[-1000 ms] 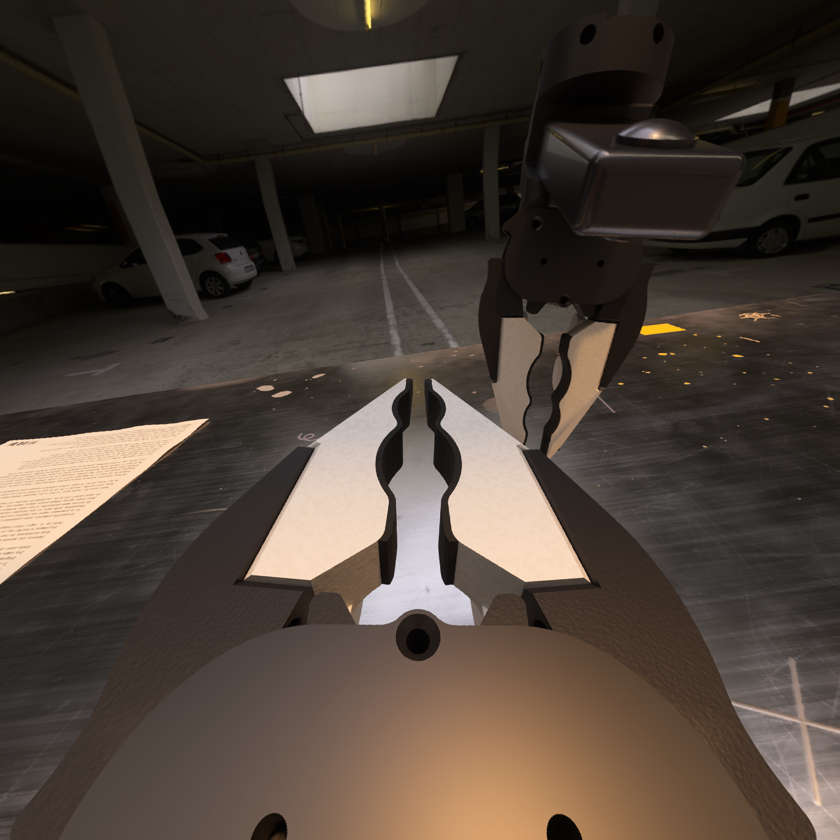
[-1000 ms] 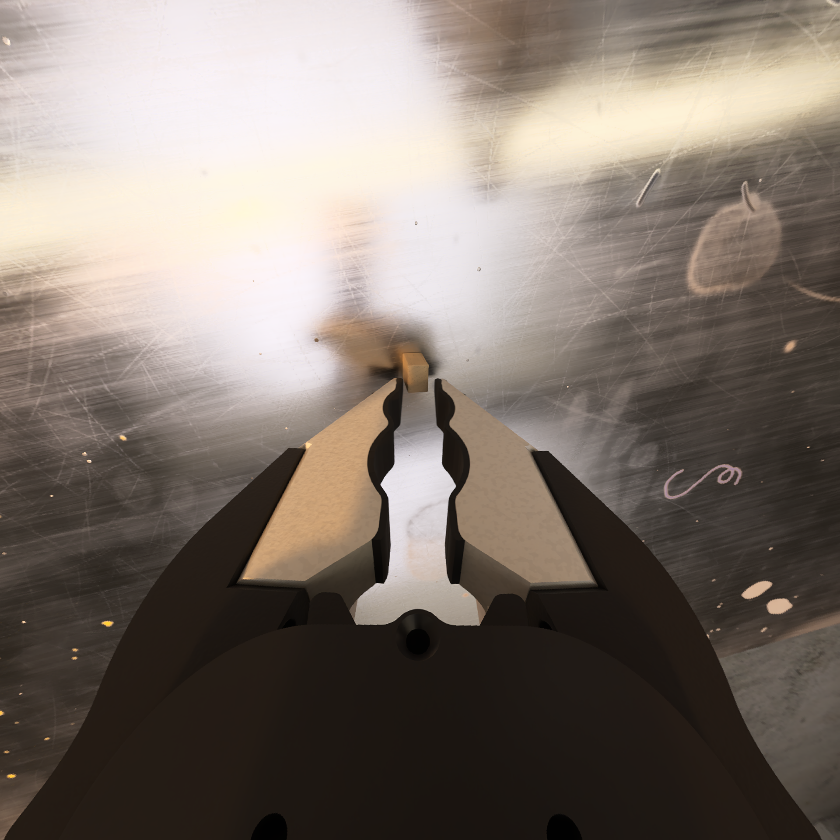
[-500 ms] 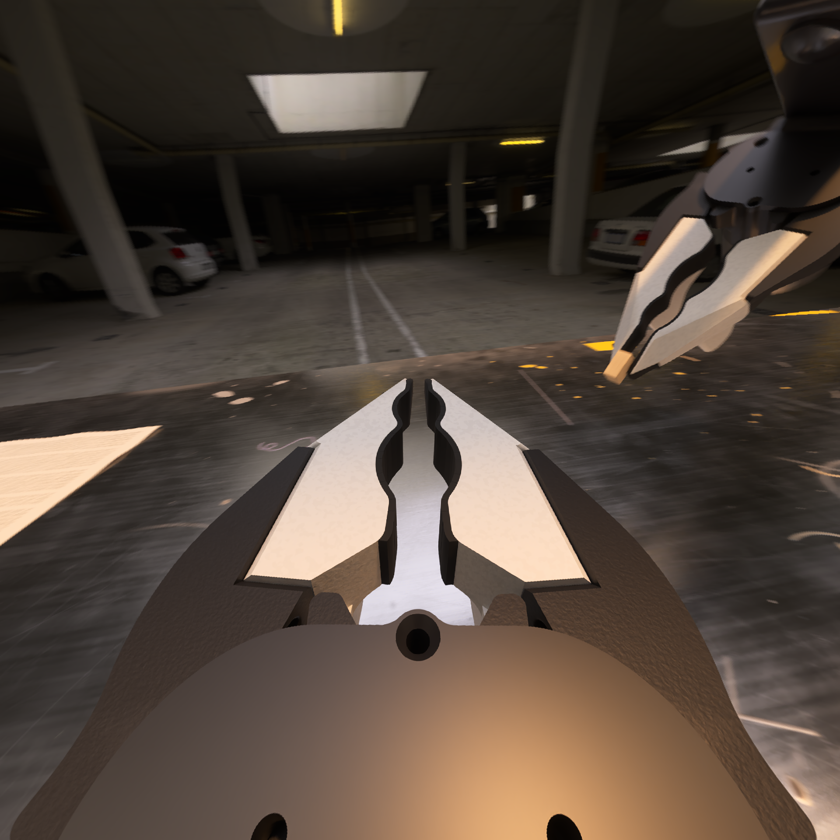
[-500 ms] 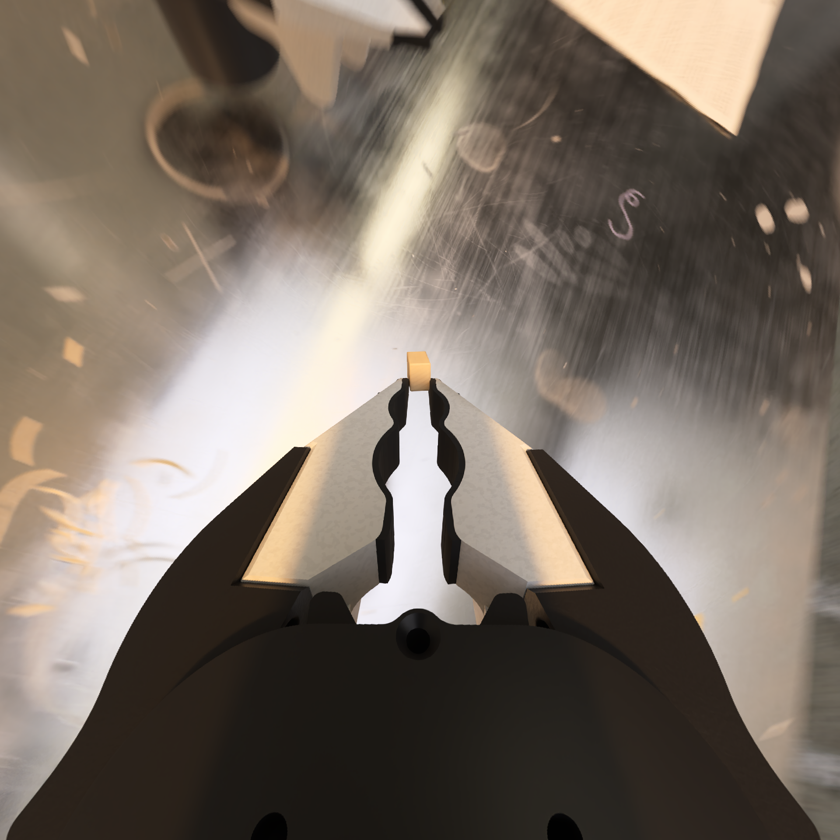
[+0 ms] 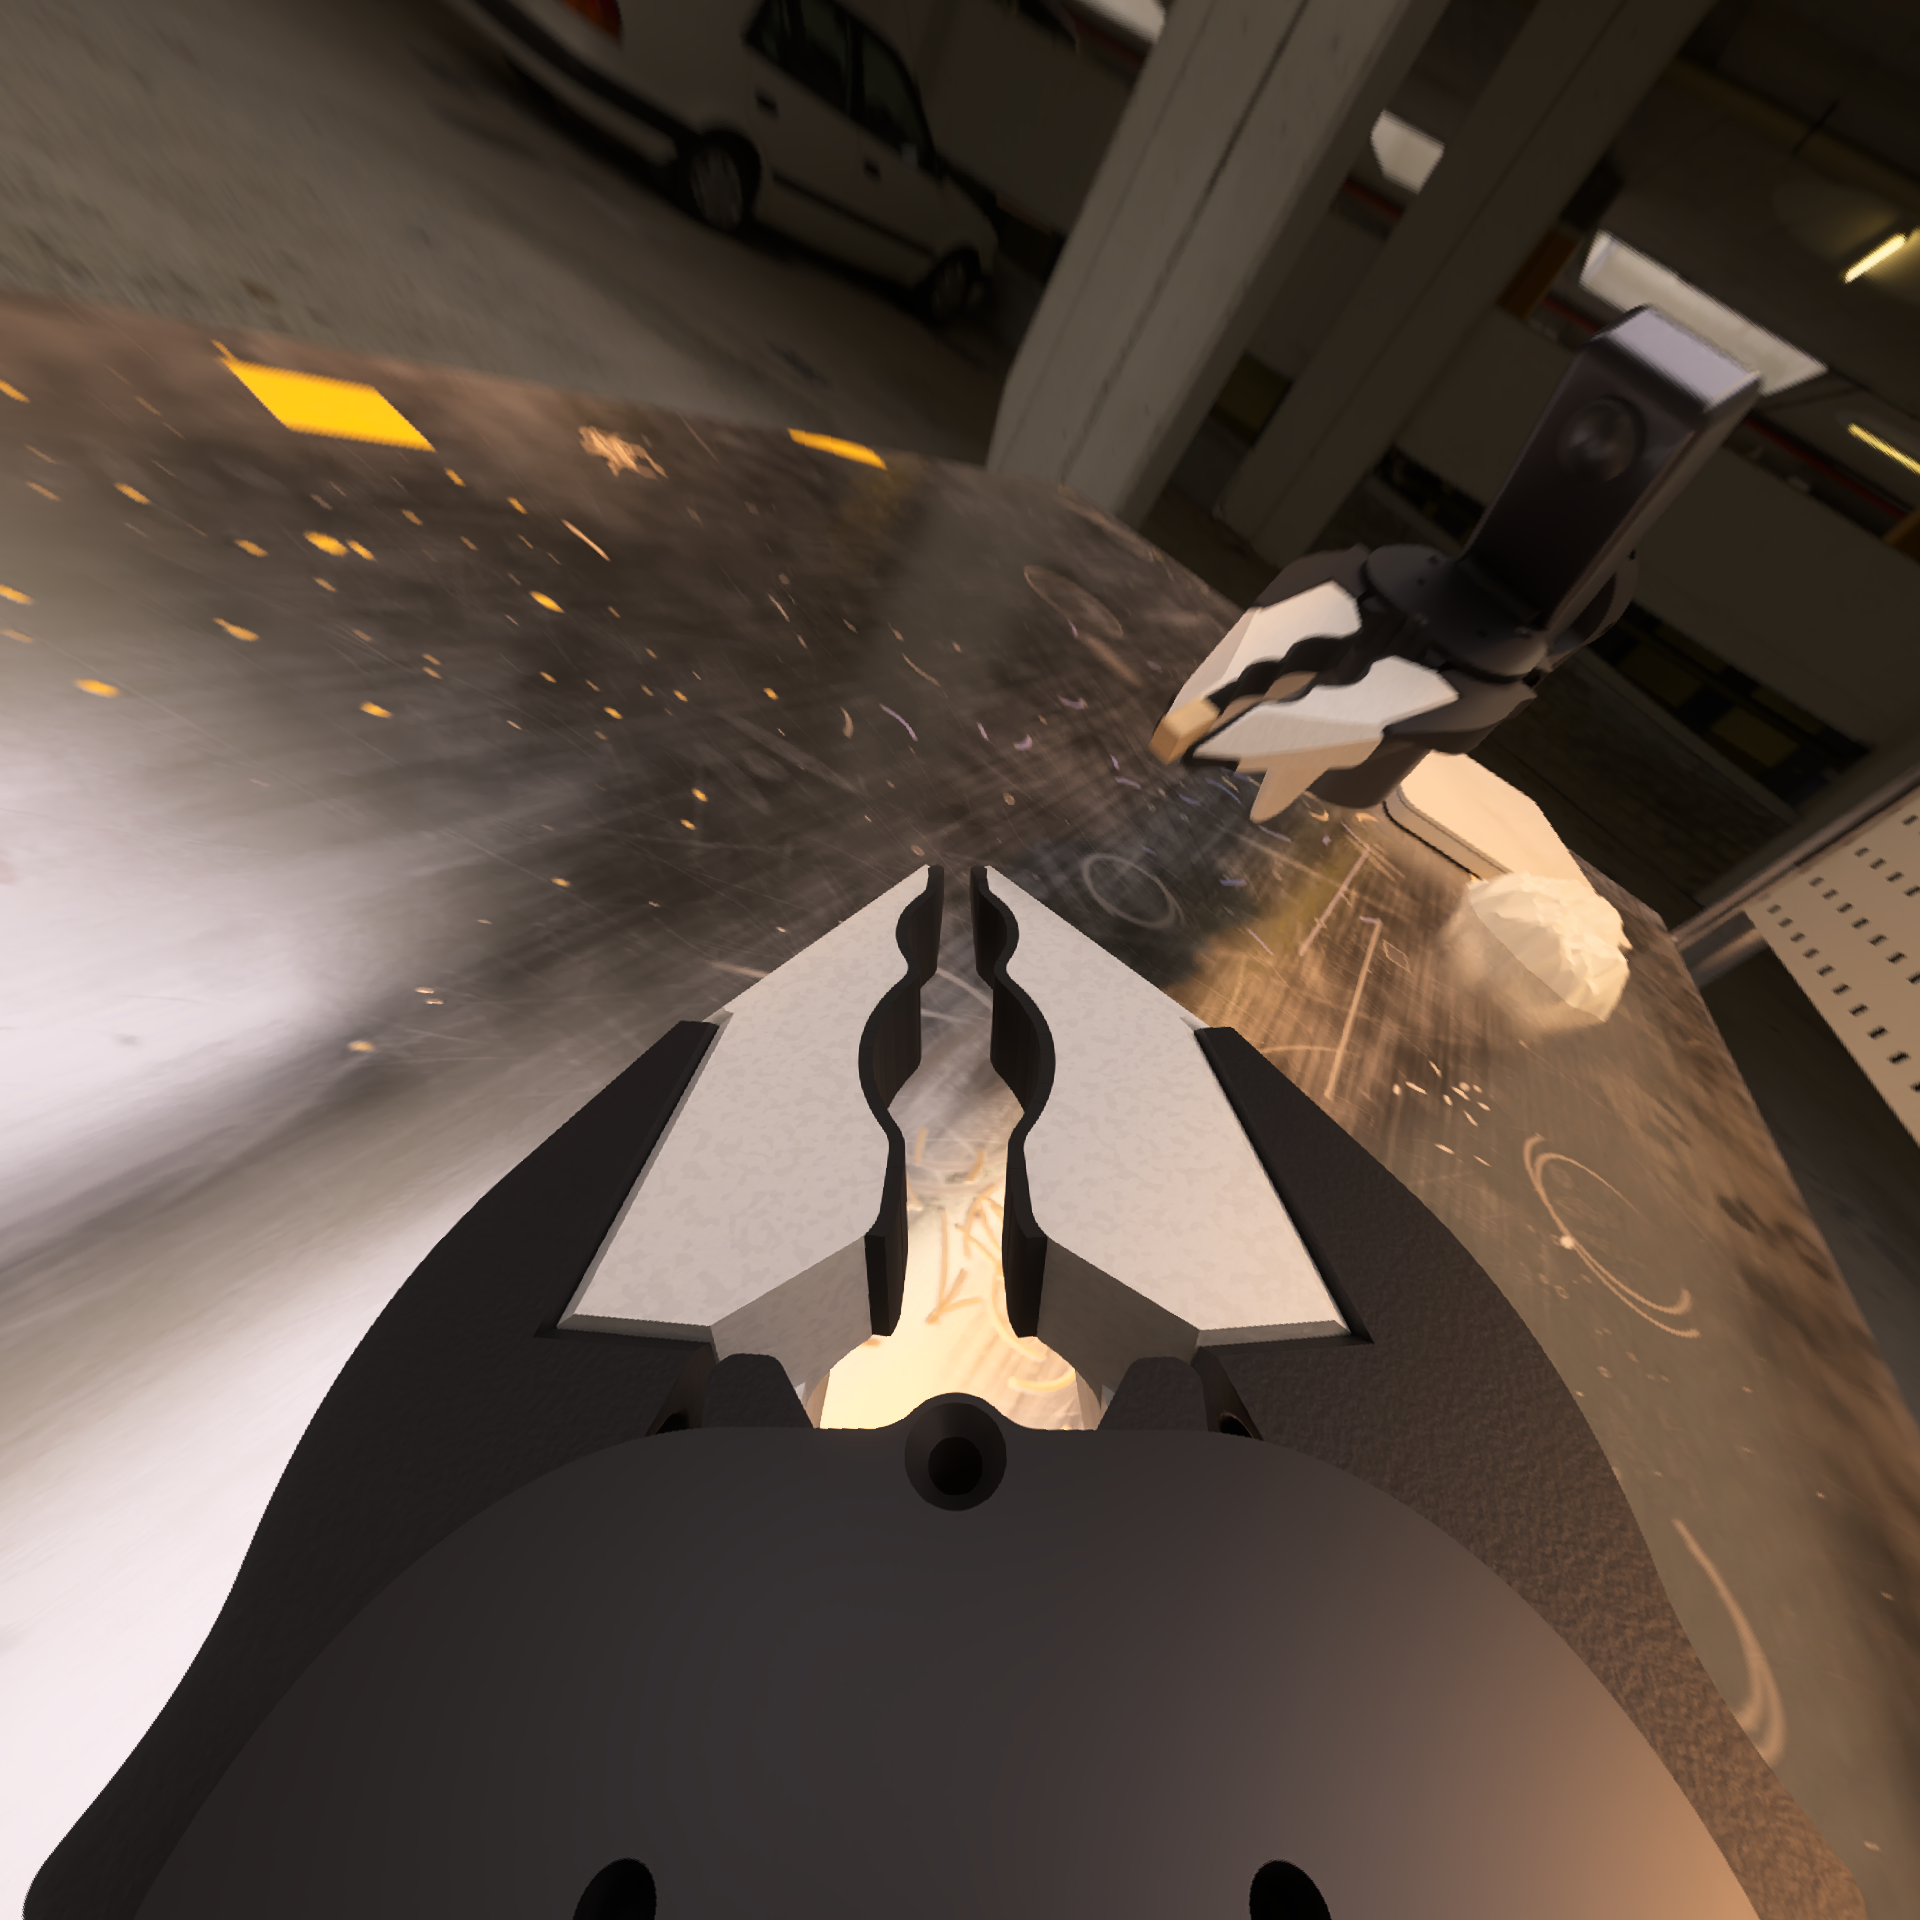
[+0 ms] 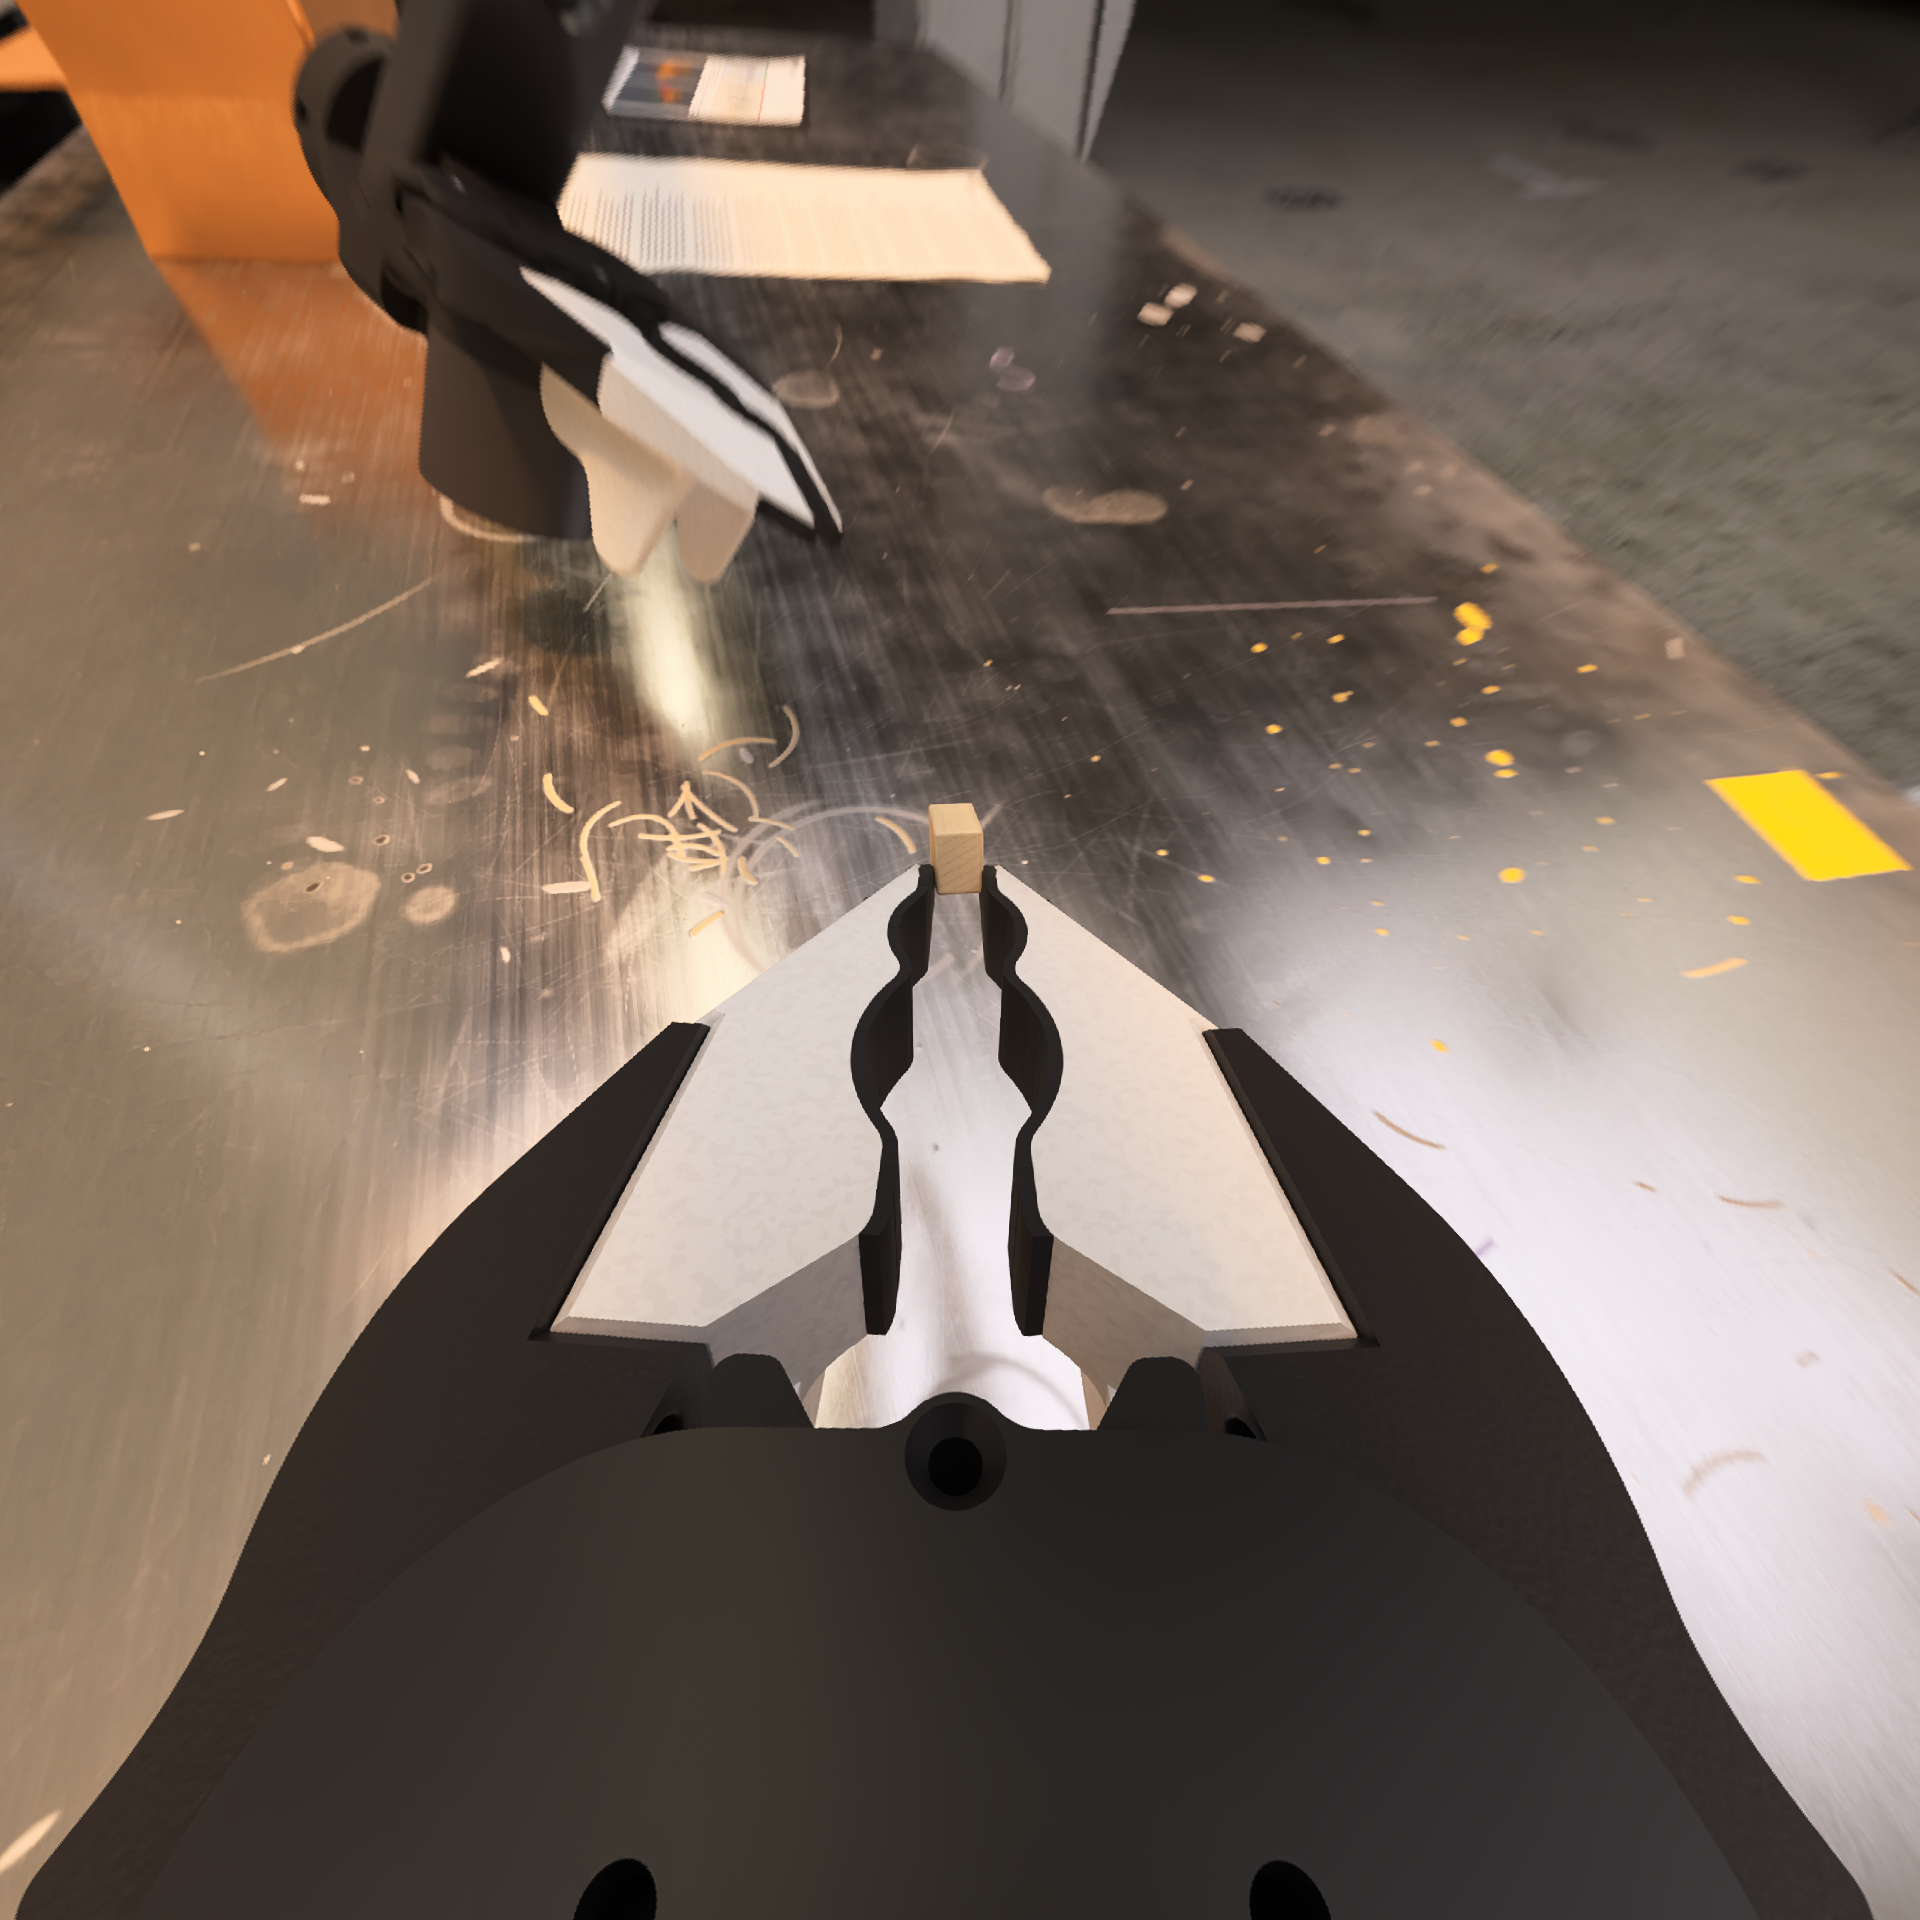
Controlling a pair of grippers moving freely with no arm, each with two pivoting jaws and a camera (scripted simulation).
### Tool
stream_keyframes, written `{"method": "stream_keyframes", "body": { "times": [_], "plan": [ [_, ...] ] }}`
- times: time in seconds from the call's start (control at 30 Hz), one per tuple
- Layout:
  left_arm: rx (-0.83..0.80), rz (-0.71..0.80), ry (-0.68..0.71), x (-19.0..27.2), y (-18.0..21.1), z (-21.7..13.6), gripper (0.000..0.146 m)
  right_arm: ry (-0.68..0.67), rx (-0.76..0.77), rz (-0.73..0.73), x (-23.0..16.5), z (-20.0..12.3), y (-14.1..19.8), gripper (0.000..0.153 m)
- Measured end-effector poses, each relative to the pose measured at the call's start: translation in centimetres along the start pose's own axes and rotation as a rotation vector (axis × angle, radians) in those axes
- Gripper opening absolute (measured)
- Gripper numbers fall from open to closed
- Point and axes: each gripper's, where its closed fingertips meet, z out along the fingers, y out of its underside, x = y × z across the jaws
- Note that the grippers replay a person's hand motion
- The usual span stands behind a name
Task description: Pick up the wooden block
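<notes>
The wooden block [image 6: 956, 844] is a small pale cube pinched between the tips of my right gripper [image 6: 956, 885], which holds it above the scratched metal table [image 6: 312, 1039]. In the left wrist view the right gripper [image 5: 1195, 727] hangs at the upper right with the block [image 5: 1174, 732] at its tips. My left gripper [image 5: 954, 883] is shut and empty above the table. It also shows in the right wrist view [image 6: 805, 499] at the upper left, tilted down and apart from the block.
A dark cup [image 6: 488, 457] stands behind the left gripper, next to an orange box [image 6: 197, 135]. Paper sheets [image 6: 800, 223] lie at the back. A crumpled white ball [image 5: 1548, 956] and a white object [image 5: 1475, 821] lie near the table's right edge. Yellow tape [image 6: 1808, 826] marks the table.
The right gripper has closed on the block, lifted it off the table and levelled out. The left gripper has swung to the right and tilted down, staying shut and empty.
</notes>
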Motion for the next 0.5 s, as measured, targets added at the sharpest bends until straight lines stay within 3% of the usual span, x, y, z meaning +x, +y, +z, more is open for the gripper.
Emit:
{"method": "stream_keyframes", "body": {
  "times": [0.17,0.4,0.5],
  "plan": [
    [-0.138,-0.133,0.027,1.2,2.2,2.8,0.005,0.065,0.099,-0.002,0.5,-3.7,-0.2,0.008],
    [-0.298,-0.352,0.017,1.1,5.0,4.6,0.006,0.008,0.153,-0.012,0.2,-4.0,0.9,0.008],
    [-0.317,-0.399,-0.038,0.2,5.4,4.8,0.024,-0.027,0.171,0.0,0.2,-3.3,0.9,0.008]
  ]
}}
